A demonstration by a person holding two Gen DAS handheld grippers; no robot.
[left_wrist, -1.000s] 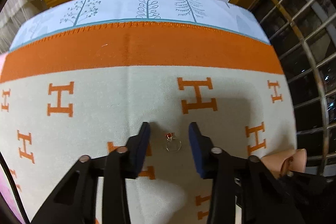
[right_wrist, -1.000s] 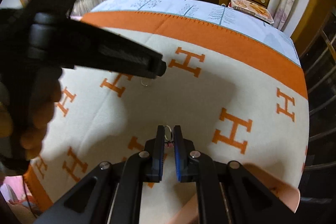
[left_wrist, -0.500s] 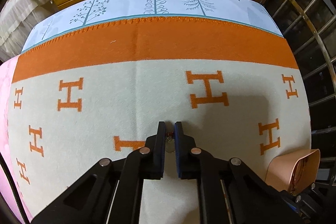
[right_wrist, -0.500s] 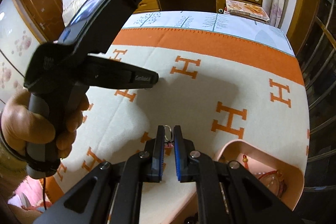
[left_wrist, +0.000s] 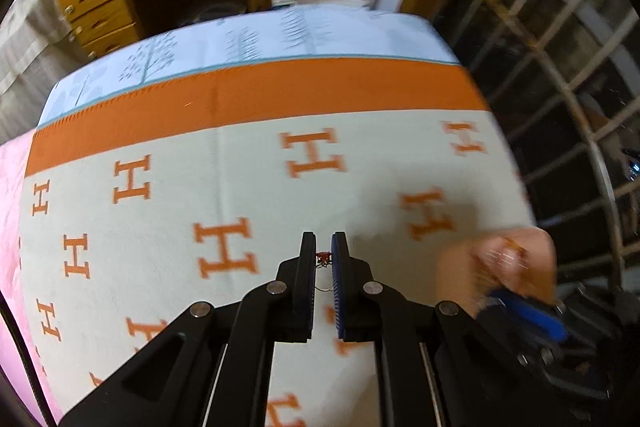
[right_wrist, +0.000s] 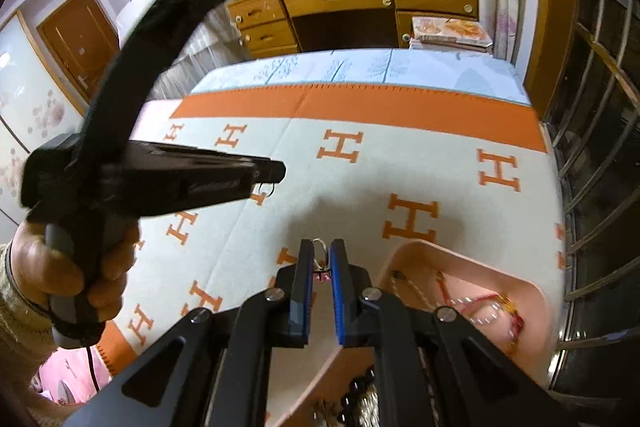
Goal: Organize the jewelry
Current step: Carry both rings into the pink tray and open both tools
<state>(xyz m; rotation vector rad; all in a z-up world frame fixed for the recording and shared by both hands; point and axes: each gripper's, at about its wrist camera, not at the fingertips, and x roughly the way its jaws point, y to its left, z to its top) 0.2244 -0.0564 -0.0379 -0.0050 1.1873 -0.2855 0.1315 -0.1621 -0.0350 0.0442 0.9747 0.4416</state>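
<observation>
My left gripper (left_wrist: 323, 241) is shut on a small silver ring with a red stone (left_wrist: 322, 259), held clear above the cream blanket with orange H marks (left_wrist: 160, 227). My right gripper (right_wrist: 322, 246) is shut on a second ring (right_wrist: 319, 250) whose pink stone sits low between the pads. In the right wrist view a hand holds the left gripper (right_wrist: 276, 173) at the left, and its ring (right_wrist: 266, 190) dangles from the tip. A pink tray (right_wrist: 532, 291) holding chains and a beaded bracelet lies just right of my right gripper. The tray (left_wrist: 500, 259) is blurred in the left wrist view.
A wooden desk with drawers (right_wrist: 344, 7) stands beyond the bed, with a stack of books (right_wrist: 450, 31) beside it. A metal window grille (left_wrist: 560, 87) runs along the right edge of the bed. Pink bedding (left_wrist: 12, 195) shows at the left.
The left gripper closed on the red-stone ring and lifted it off the blanket. Both grippers have risen and shifted toward the pink tray, which has come into both views.
</observation>
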